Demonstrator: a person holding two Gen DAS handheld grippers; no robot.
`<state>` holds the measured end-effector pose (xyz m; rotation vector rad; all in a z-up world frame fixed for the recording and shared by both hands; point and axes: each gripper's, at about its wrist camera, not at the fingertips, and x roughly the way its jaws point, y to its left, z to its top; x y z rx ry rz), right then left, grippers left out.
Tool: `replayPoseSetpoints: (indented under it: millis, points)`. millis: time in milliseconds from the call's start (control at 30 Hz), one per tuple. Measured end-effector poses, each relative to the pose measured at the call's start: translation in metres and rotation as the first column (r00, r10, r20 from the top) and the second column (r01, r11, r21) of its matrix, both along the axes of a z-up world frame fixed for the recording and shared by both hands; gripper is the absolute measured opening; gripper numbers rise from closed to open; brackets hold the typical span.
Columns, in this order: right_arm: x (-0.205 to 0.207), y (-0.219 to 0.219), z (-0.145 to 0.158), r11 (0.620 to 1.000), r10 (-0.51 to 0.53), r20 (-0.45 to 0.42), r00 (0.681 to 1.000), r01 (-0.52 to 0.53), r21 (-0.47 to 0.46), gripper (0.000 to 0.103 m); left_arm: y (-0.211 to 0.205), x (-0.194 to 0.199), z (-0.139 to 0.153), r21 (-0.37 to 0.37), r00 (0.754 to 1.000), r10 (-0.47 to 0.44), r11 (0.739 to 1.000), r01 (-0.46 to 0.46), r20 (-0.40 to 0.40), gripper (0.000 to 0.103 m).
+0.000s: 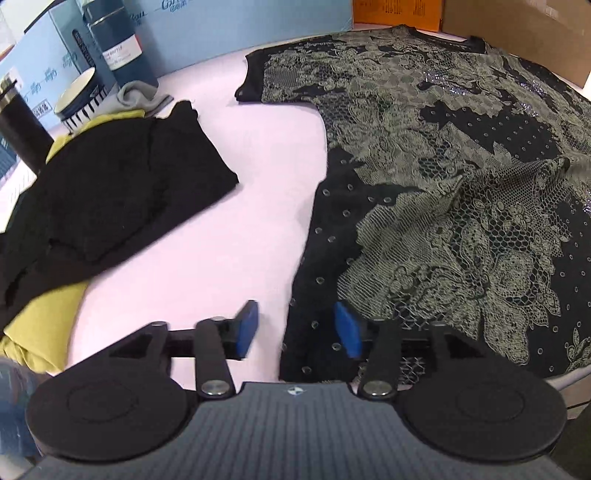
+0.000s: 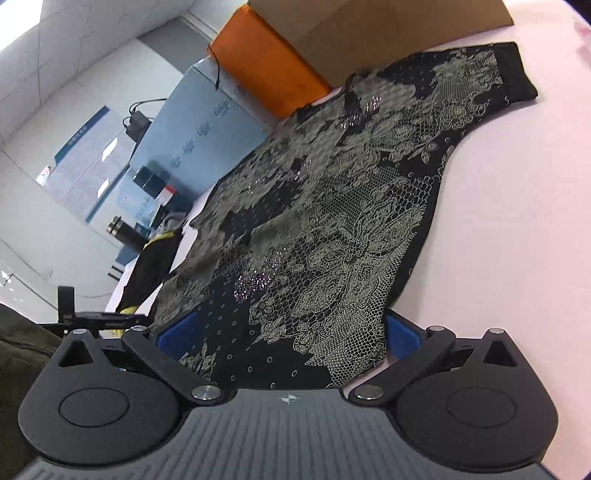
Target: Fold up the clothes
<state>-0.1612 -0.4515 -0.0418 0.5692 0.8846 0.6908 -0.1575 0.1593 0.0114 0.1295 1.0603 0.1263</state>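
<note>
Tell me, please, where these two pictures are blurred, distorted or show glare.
Left wrist view: the blue pads look motion-smeared, and the table edge bows from the fisheye. Right wrist view: the patterned shirt is sharp, sequins glint on it, and the room tilts and curves.

Office or lab workroom: wall notice board [image 2: 79, 173], stacked cardboard boxes [image 2: 388, 33], pink worktable [image 2: 517, 221].

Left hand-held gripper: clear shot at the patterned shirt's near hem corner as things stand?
Probably yes. The left hand-held gripper is open right over the patterned shirt at its hem edge, one pad over fabric, one over bare table. Nothing lies between.
</note>
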Motion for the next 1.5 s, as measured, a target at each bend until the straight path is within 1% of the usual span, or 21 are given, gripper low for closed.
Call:
replayPoseSetpoints:
  millis: [200,300,333,400,533,633,667,700,800,867,933,1000,1100,1133,1167,1233,1267,1300,1367,1433,1500]
  points:
    - [-0.021,0.005,0.016,0.997,0.070,-0.024,0.997,-0.071,-0.041,0.103,-0.003,0.003,0.030,0.187,0.988,0.045,0.980,-0.072,0.146,0.063]
    - [-0.038,0.005,0.019,0.998,0.013,-0.014,1.000,-0.014,-0.055,0.103,-0.041,0.009,0.042,0.196,0.966,-0.159,0.973,0.119,0.205,0.063]
    - [-0.043,0.005,0.020,0.997,-0.023,-0.004,1.000,0.023,-0.069,0.103,-0.065,0.006,0.042,0.206,0.935,-0.276,0.951,0.232,0.223,0.063]
    - [-0.055,0.002,0.018,0.989,-0.127,0.019,0.992,0.128,-0.077,0.103,-0.122,-0.001,0.041,0.239,0.815,-0.522,0.849,0.471,0.251,0.062]
    - [-0.076,-0.013,0.010,0.920,-0.393,0.033,0.919,0.393,-0.002,0.103,-0.234,-0.024,0.030,0.299,0.440,-0.858,0.507,0.809,0.265,0.062]
    - [-0.086,-0.018,0.002,0.866,-0.498,0.029,0.867,0.496,0.059,0.103,-0.297,-0.051,0.013,0.302,0.221,-0.948,0.285,0.910,0.228,0.063]
    - [-0.088,-0.018,0.000,0.853,-0.520,0.033,0.854,0.517,0.071,0.103,-0.312,-0.061,0.008,0.304,0.164,-0.963,0.225,0.926,0.215,0.066]
    - [-0.090,-0.018,-0.002,0.839,-0.541,0.035,0.840,0.537,0.081,0.103,-0.322,-0.068,0.002,0.317,0.136,-0.971,0.194,0.929,0.197,0.067]
    - [-0.091,-0.016,-0.002,0.804,-0.592,0.033,0.805,0.588,0.089,0.103,-0.341,-0.085,-0.014,0.359,0.085,-0.987,0.130,0.924,0.138,0.065]
    - [-0.091,-0.016,-0.002,0.789,-0.613,0.035,0.790,0.608,0.094,0.103,-0.339,-0.082,-0.022,0.365,0.096,-0.987,0.137,0.921,0.128,0.012]
    - [-0.094,-0.015,-0.003,0.782,-0.621,0.045,0.783,0.615,0.102,0.103,-0.333,-0.067,-0.018,0.329,0.191,-0.966,0.240,0.913,0.172,0.000]
    - [-0.096,-0.015,-0.002,0.786,-0.616,0.049,0.787,0.609,0.103,0.103,-0.320,-0.035,-0.010,0.262,0.362,-0.906,0.413,0.873,0.221,0.000]
    - [-0.100,-0.016,0.000,0.794,-0.606,0.051,0.794,0.599,0.099,0.103,-0.289,0.027,-0.005,0.196,0.675,-0.708,0.707,0.680,0.210,0.001]
    - [-0.101,-0.016,0.001,0.793,-0.607,0.051,0.793,0.601,0.099,0.103,-0.275,0.046,-0.006,0.174,0.756,-0.627,0.779,0.603,0.189,0.001]
    - [-0.102,-0.016,0.002,0.792,-0.608,0.050,0.792,0.602,0.102,0.103,-0.263,0.057,-0.005,0.162,0.793,-0.580,0.814,0.558,0.184,0.001]
    - [-0.104,-0.016,0.002,0.791,-0.608,0.051,0.792,0.600,0.116,0.103,-0.259,0.048,0.002,0.190,0.732,-0.644,0.765,0.615,0.224,0.006]
    - [-0.103,-0.015,-0.001,0.793,-0.606,0.043,0.795,0.598,0.119,0.103,-0.266,0.034,0.005,0.229,0.657,-0.715,0.699,0.677,0.238,0.020]
    - [-0.101,-0.015,-0.004,0.795,-0.602,0.031,0.798,0.595,0.120,0.103,-0.277,0.015,0.005,0.282,0.549,-0.800,0.599,0.749,0.243,0.032]
    - [-0.097,-0.013,-0.008,0.802,-0.594,0.023,0.804,0.589,0.096,0.103,-0.295,-0.027,0.000,0.371,0.311,-0.922,0.379,0.847,0.231,0.080]
    - [-0.092,-0.013,-0.010,0.799,-0.598,0.009,0.801,0.595,0.087,0.103,-0.305,-0.067,-0.009,0.423,0.089,-0.974,0.172,0.889,0.208,0.083]
    - [-0.090,-0.015,-0.010,0.788,-0.610,-0.013,0.792,0.608,0.100,0.103,-0.311,-0.077,-0.016,0.368,0.053,-0.982,0.117,0.923,0.180,0.083]
